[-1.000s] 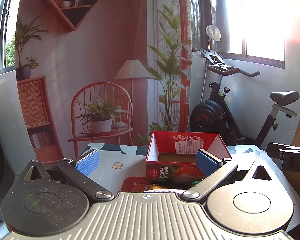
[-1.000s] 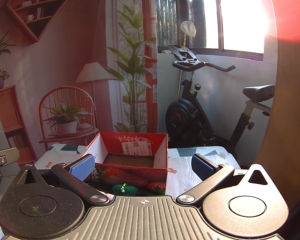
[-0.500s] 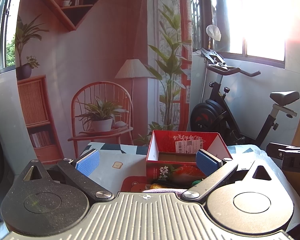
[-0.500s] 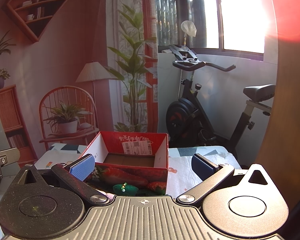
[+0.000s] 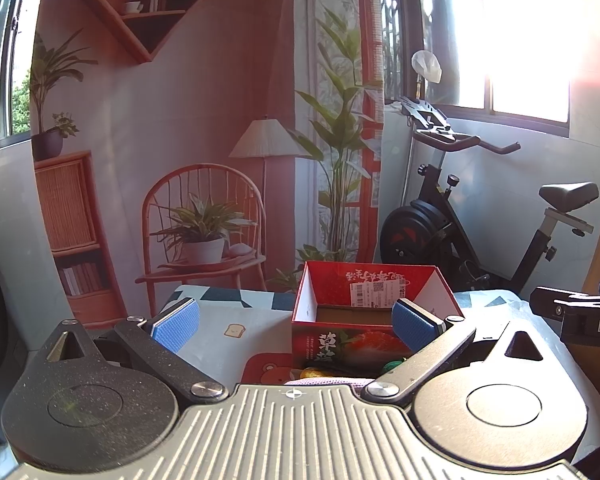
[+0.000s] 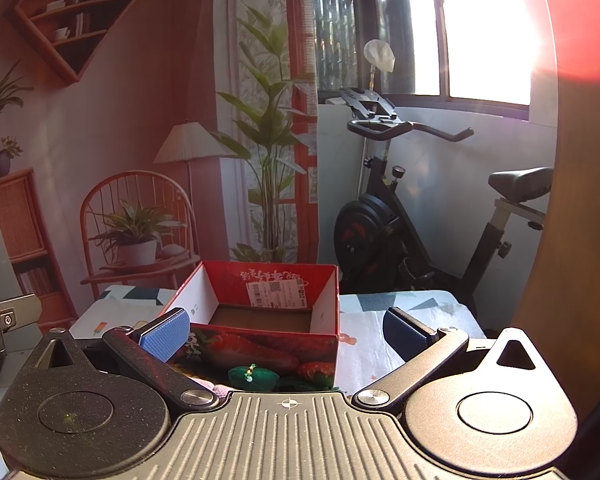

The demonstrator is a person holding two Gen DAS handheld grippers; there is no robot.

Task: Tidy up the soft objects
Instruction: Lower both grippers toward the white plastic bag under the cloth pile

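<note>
Nearest the cameras, the left tongs [image 5: 294, 324] and the right tongs [image 6: 284, 330] are both spread wide with nothing between the blue pads, and neither view differs from those of a second ago, which suggests the sorting has not begun and the person is poised before a first reach. Just under the tongs, at the near edge of the surface [image 6: 420, 312], lie the soft things: a green plush piece [image 6: 253, 376] with a small bead on top, a strip of pink knit fabric [image 5: 326, 382] and something yellow [image 5: 316, 372] beside it (too little shows to name them). Touching or just behind them stands the open red carton [image 6: 260, 336], its inside bare down to the brown floor, so nothing has gone in. Its front carries strawberry pictures and white Chinese characters, one reading 草; the inner far wall has inverted white script and a white barcode sticker, too small to read. At the right edge of the left view, the other device shows the letters "DA". Farther off stand an exercise bike [image 6: 400, 216] and a printed backdrop [image 5: 180, 140] of a chair and lamp.
</note>
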